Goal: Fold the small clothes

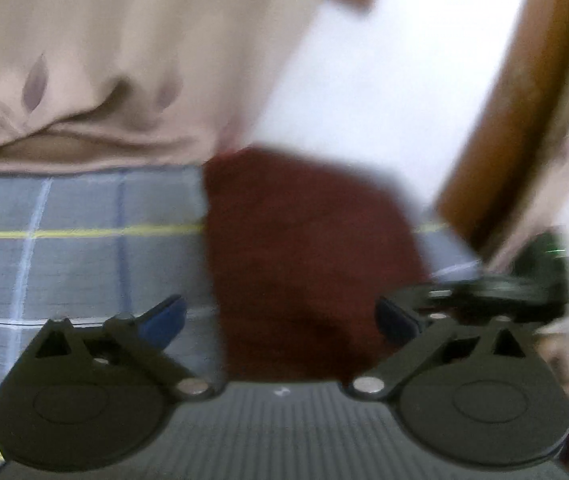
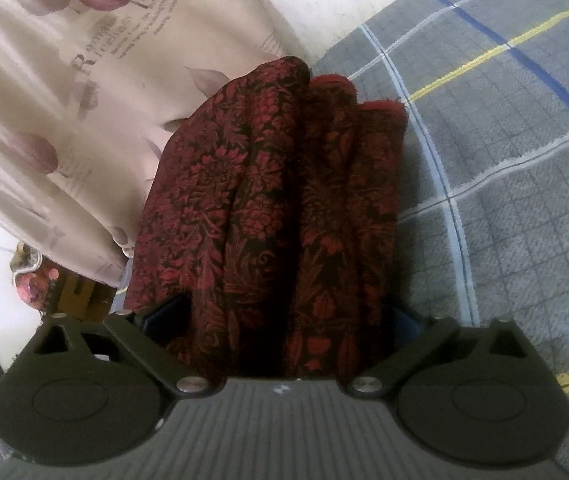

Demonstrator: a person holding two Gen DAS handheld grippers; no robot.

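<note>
A folded dark red garment with a floral pattern (image 2: 268,200) lies on the plaid bedsheet (image 2: 504,160). It shows several lengthwise folds. My right gripper (image 2: 284,318) stands open and wide, with the near end of the garment lying between its blue pads. The cloth overlaps the left pad, and no squeeze is visible. In the blurred left wrist view the same garment (image 1: 304,260) is a plain red patch ahead of my left gripper (image 1: 280,322). That gripper is open, hovers above the sheet (image 1: 84,240), and holds nothing.
A beige quilt with a tulip print (image 2: 44,100) is bunched along the far edge of the bed (image 1: 104,60). A brown wooden board (image 1: 504,120) leans against the white wall. A dark blurred device (image 1: 504,284) sits right of the garment.
</note>
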